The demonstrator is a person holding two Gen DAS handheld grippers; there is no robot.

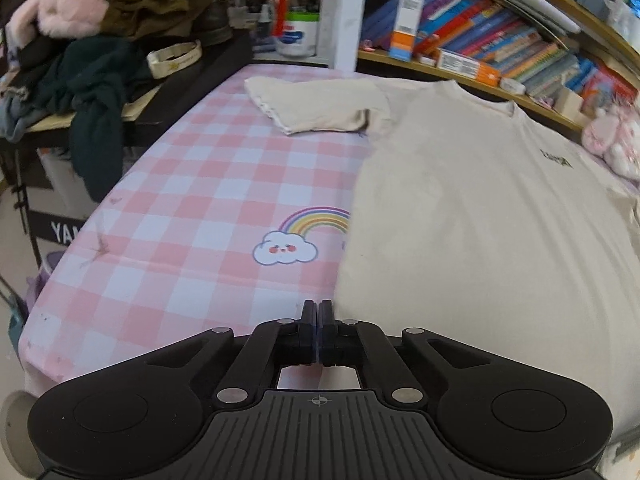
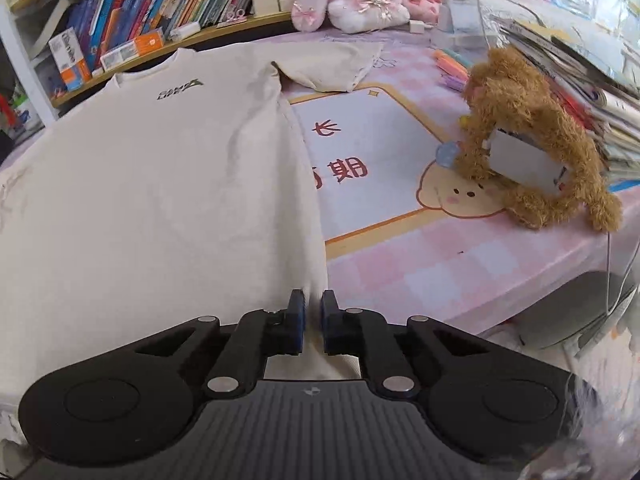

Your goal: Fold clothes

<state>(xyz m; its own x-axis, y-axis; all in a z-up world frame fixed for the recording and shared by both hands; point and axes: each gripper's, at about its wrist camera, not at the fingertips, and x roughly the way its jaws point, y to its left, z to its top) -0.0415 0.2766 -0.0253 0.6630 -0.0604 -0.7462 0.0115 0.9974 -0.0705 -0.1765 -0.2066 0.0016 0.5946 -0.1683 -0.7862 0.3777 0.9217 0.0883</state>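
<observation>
A cream T-shirt (image 1: pixel 480 216) lies flat on the pink checked cloth (image 1: pixel 180 184), filling the right of the left view. The left gripper (image 1: pixel 319 310) is squeezed tight together at the shirt's bottom left edge. The right gripper (image 2: pixel 313 304) pinches the shirt's bottom right corner between almost closed jaws.

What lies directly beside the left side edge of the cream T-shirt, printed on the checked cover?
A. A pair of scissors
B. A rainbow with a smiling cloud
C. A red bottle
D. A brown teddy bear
B: in the left wrist view the rainbow-and-cloud print sits on the pink checked cover, right at the edge of the cream T-shirt.
</observation>
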